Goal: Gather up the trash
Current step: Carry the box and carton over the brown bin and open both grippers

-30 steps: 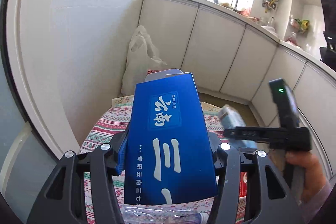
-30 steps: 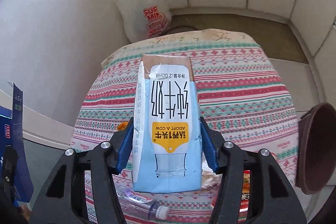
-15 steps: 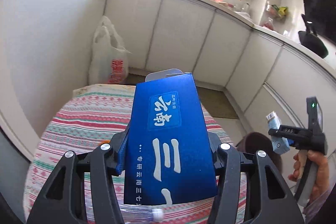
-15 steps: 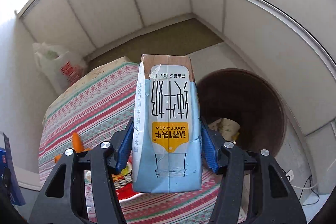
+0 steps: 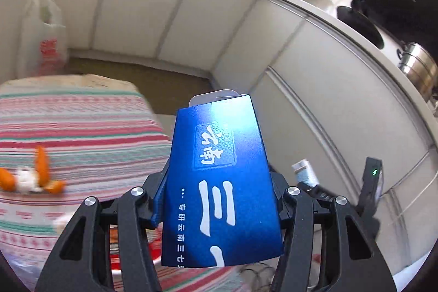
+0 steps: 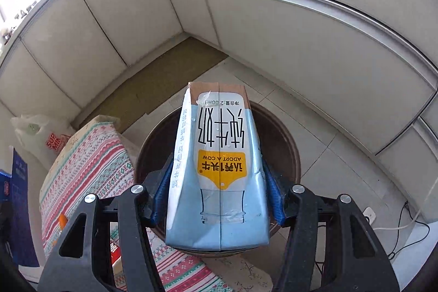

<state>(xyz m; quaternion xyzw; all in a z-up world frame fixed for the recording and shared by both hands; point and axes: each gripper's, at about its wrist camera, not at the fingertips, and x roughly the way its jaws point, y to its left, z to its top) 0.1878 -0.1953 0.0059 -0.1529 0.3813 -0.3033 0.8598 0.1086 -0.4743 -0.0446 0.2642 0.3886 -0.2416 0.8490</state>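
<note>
My left gripper (image 5: 219,190) is shut on a dark blue box (image 5: 219,182) with white Chinese writing, held up beyond the right edge of the striped table (image 5: 82,133). My right gripper (image 6: 216,190) is shut on a light blue milk carton (image 6: 219,168), held directly above the round brown trash bin (image 6: 284,149) on the floor. In the left wrist view the right gripper (image 5: 314,182) and its carton (image 5: 303,171) show low at the right. Orange peels (image 5: 41,171) lie on the tablecloth.
White cabinet fronts (image 6: 301,32) wrap around the corner behind the bin. A white plastic bag (image 6: 43,136) stands on the floor past the table. A red packet (image 5: 131,245) lies on the table near my left gripper. Cables and a socket (image 6: 369,212) lie at the right.
Both grippers have swung right, away from the table. My right gripper has carried the milk carton from beside the bin to directly over it. Both grips are unchanged.
</note>
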